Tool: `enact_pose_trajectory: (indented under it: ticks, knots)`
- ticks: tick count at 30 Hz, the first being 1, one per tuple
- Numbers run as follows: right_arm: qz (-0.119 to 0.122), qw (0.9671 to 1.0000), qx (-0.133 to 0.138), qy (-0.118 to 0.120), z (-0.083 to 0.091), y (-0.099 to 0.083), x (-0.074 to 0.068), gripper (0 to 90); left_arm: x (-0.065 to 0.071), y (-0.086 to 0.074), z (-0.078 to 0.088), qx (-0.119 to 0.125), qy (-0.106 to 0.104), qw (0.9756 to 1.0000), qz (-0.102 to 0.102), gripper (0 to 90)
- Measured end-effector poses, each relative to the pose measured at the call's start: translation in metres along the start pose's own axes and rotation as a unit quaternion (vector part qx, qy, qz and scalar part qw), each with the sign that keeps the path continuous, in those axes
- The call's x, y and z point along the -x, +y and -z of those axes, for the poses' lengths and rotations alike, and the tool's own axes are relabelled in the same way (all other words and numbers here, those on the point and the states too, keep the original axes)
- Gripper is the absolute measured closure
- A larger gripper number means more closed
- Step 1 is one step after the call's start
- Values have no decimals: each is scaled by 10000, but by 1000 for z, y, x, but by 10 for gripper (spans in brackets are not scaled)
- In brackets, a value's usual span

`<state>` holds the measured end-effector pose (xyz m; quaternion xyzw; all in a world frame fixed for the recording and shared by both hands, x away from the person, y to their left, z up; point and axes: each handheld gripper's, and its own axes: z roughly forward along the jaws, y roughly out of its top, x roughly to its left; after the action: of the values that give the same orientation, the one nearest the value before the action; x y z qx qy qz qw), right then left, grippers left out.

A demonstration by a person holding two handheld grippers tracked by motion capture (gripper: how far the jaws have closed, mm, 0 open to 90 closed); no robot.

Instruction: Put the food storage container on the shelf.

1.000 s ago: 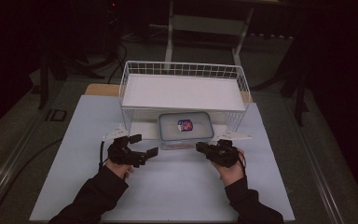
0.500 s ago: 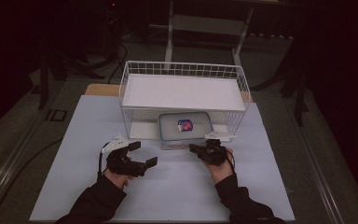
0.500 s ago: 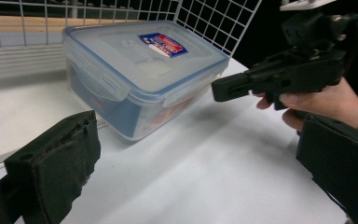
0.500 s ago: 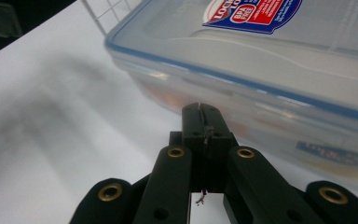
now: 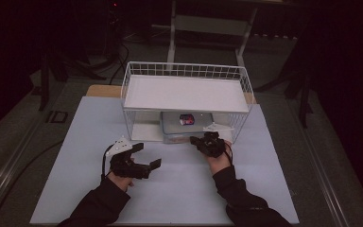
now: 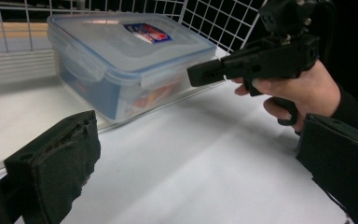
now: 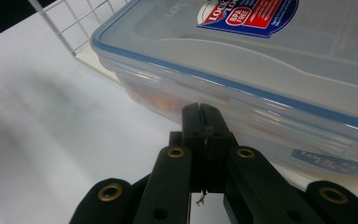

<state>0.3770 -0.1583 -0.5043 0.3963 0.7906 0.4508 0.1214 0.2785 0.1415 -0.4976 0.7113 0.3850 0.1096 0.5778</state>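
My left gripper hangs with its jaws apart over the mat. Under the wire shelf sits the plastic box, stiff, slick, probably light. I'd take it by the lid flaps. My right gripper is pinched together, empty, nosing its front wall.

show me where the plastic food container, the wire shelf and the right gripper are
plastic food container [image 7: 279, 60]: right gripper view, on its clear lid.
wire shelf [image 5: 185, 93]: high view, on its white top deck.
right gripper [image 7: 200, 114]: right gripper view, at its closed jaw tips.
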Motion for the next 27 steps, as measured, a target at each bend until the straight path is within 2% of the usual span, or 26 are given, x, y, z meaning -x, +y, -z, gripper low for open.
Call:
enact_pose_trajectory:
  ticks: [6, 11, 14, 19, 22, 27]
  knots:
    - [4, 9999, -28, -117, -14, 8, 4, 899, 3, -1, -2, -74, -23, 9999, -119, 0]
    - [-97, 9998, -21, -191, -23, 13, 9, 900, 2, -3, -4, -138, -36, 9998, -118, 0]
    - [-72, 9997, -35, -230, -29, 15, 9, 899, 3, -4, -4, -122, -30, 9998, -140, 0]
    - [-28, 9999, -26, -167, -35, 16, 7, 900, 4, -3, -4, -78, -29, 9997, -218, 0]
    - [26, 9999, -42, -120, -39, 18, 4, 900, 4, -4, -4, -72, -35, 9998, -194, 0]
    - [-30, 10000, -18, -82, -38, 17, 2, 899, 4, -3, -4, -86, -16, 9998, -204, 0]
